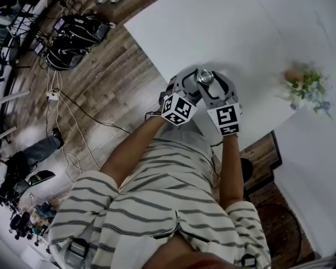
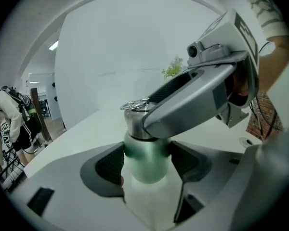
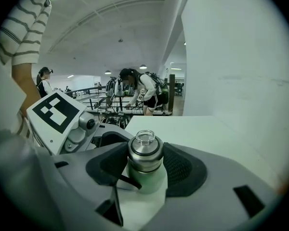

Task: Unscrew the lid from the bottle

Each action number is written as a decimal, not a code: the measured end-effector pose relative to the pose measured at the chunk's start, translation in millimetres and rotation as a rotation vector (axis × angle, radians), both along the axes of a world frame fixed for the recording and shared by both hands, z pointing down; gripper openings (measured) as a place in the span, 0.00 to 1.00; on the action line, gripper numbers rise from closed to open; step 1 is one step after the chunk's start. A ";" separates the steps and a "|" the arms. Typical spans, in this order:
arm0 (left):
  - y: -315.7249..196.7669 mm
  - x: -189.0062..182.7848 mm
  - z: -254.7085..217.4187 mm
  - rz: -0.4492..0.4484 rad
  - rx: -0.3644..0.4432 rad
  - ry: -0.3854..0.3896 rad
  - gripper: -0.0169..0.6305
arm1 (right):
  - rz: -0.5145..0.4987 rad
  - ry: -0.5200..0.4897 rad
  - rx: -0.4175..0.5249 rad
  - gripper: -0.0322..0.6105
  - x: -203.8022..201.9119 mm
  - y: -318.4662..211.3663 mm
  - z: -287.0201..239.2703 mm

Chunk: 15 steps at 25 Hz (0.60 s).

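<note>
A green bottle [image 2: 144, 153] with a steel lid [image 3: 145, 154] stands upright on the white counter [image 1: 241, 27], near the counter's lower edge just above the centre of the head view. The left hand-held gripper [image 2: 147, 166] is closed on the green body just under the neck, its ribbed pads [image 2: 111, 163] pressing from both sides. The right hand-held gripper [image 3: 145, 164] sits higher, its jaws partly open and drawn in round the lid, the pads touching the steel sides. The lid appears still seated on the neck, so unscrewing looks barely begun. To do the step well, the left grip should stay firm and still, serving as the anchor. The right grip should sit squarely on the lid's band, not on the clear loop [image 3: 144, 138] on top. The turn should run about the bottle's upright axis. Any sideways pull may tip the bottle, and a loose hold on smooth steel is likely to slip.
</note>
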<state>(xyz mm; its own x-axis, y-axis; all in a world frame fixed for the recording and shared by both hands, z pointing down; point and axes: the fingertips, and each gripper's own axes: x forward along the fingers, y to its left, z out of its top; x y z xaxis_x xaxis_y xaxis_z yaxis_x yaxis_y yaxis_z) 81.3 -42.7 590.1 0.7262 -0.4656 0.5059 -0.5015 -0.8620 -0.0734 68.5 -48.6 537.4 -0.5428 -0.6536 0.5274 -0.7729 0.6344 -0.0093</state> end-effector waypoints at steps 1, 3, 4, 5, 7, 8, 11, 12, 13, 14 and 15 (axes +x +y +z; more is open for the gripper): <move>0.0 0.0 -0.2 0.000 -0.001 -0.001 0.49 | -0.017 -0.001 0.003 0.42 -0.1 0.2 -0.5; 0.3 0.0 0.0 0.001 -0.002 -0.003 0.49 | -0.048 -0.005 0.009 0.42 -0.5 0.8 -0.7; 0.6 -0.2 0.3 0.002 -0.002 -0.003 0.49 | -0.062 -0.006 0.010 0.42 -0.8 1.3 -0.6; 1.0 -0.6 0.4 0.003 -0.001 -0.003 0.49 | -0.075 -0.006 0.011 0.42 -1.3 1.8 -0.5; 1.2 -0.9 -0.1 0.003 -0.001 -0.002 0.49 | -0.109 -0.003 0.008 0.42 -1.9 2.4 -1.0; 0.4 -0.7 -0.6 0.003 -0.002 -0.002 0.49 | -0.130 0.002 0.004 0.42 -1.9 2.0 -1.4; -5.0 -1.1 -0.9 0.001 -0.004 -0.002 0.49 | -0.202 0.018 -0.009 0.42 -2.6 -1.7 -0.8; -6.0 -1.5 -0.1 0.001 -0.004 -0.003 0.49 | -0.225 0.020 -0.014 0.42 -3.0 -2.4 0.0; -5.9 -1.4 0.8 0.003 -0.006 -0.005 0.49 | -0.249 0.024 -0.018 0.42 -3.2 -2.4 0.9; -5.2 -0.9 1.5 0.006 -0.007 -0.006 0.49 | -0.275 0.032 -0.022 0.42 -3.1 -1.8 1.6; -4.5 -0.3 1.8 0.009 -0.008 -0.007 0.49 | -0.304 0.046 -0.027 0.42 -2.8 -1.1 1.9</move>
<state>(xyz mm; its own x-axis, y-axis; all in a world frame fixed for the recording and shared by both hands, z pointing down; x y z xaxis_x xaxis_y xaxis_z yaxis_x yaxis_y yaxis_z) 81.0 -47.3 591.8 0.7270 -0.4548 0.5144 -0.4932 -0.8671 -0.0697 65.8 -49.7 539.3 -0.6868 -0.4500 0.5709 -0.5476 0.8368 0.0008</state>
